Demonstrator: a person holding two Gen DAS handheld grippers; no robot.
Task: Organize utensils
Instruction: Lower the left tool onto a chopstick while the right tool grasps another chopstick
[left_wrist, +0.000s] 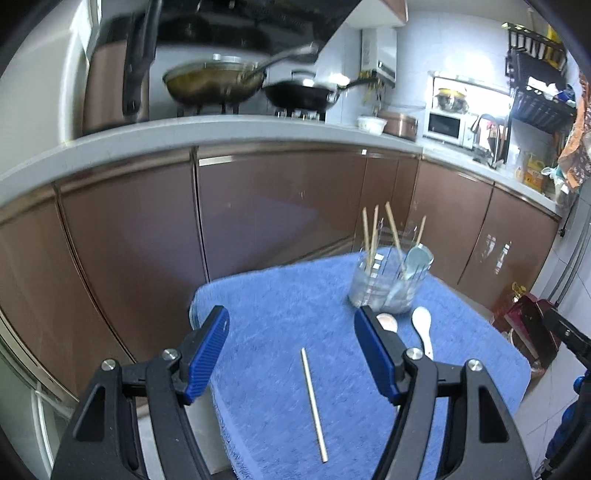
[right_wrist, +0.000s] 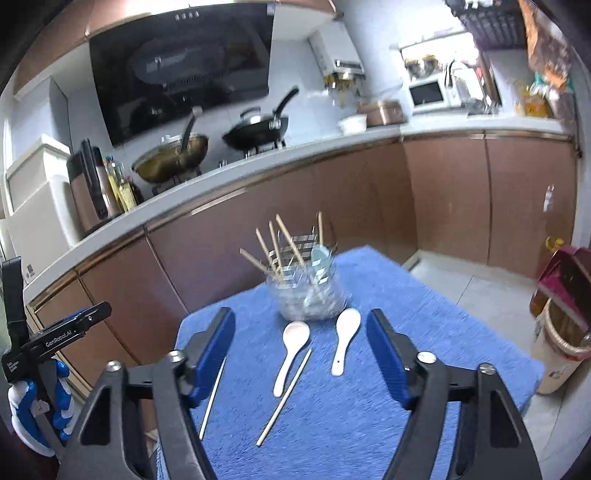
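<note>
Both grippers, left and right, with fingers spread, empty. Loose wooden chopsticks and white ceramic spoons lie on the blue-towelled table before the clear glass holder.

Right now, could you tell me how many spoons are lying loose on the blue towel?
2: a pinkish spoon left of a white spoon, both just in front of the clear holder. More stand inside it.
</note>
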